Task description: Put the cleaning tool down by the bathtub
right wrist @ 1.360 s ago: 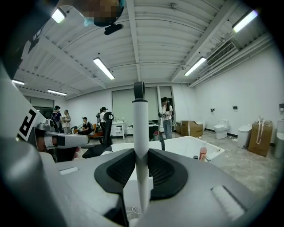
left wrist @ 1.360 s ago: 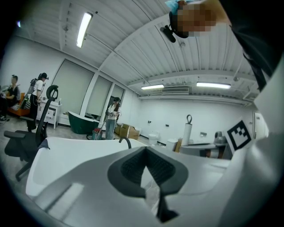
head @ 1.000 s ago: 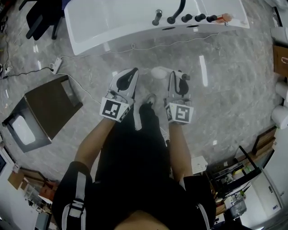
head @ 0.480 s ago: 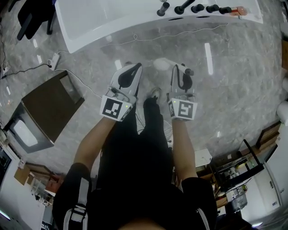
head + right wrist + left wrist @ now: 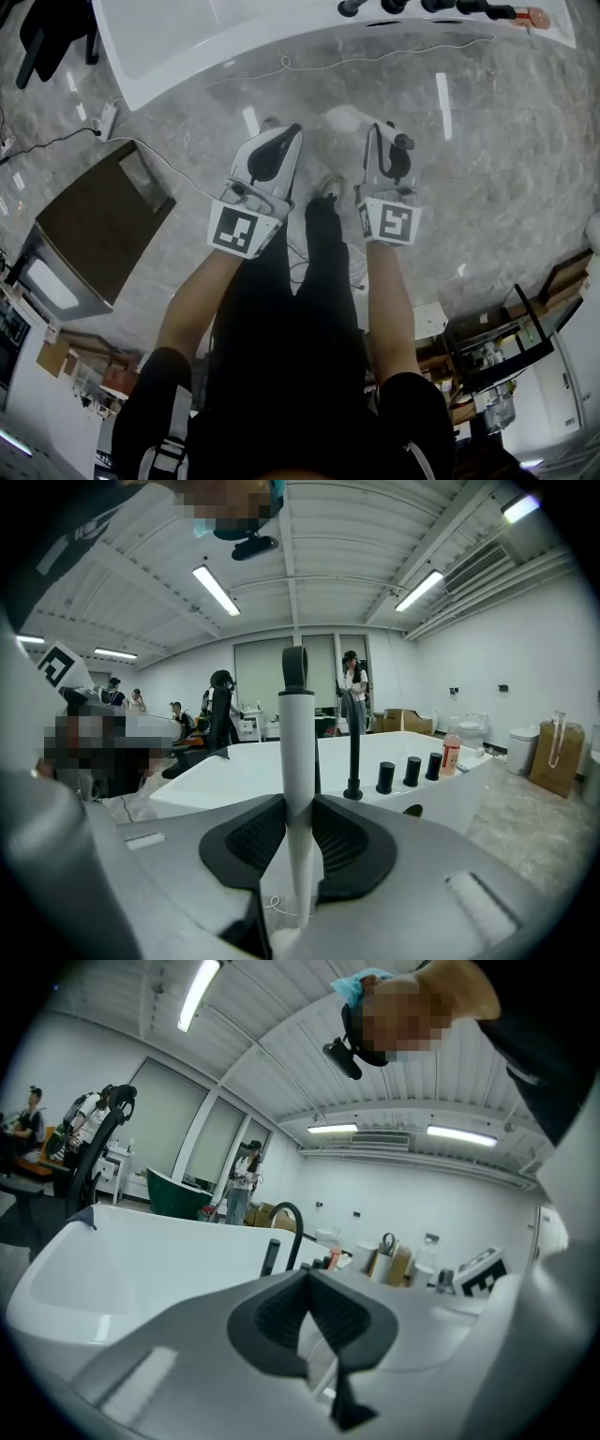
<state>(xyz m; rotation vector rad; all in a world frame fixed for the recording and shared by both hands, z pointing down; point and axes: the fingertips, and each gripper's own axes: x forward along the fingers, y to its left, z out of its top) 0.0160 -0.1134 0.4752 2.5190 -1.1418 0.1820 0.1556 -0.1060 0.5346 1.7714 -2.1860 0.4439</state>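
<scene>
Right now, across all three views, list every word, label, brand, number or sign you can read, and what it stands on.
No text reads in any view.
Marker cube at the left: black-and-white square pattern, no letters.
Marker cube at the right: the same.
Bottle on the bathtub rim: label too small to read.

Cleaning tool upright, just short of the bathtub

And there's the cleaning tool [image 5: 298,752]: slim white handle, dark loop on top, standing straight up and pinched in the right gripper [image 5: 300,803], pale rounded head hanging low over the grey stone floor [image 5: 506,150]. The long white bathtub [image 5: 187,37], black taps on its rim, is near, beyond it.
</scene>
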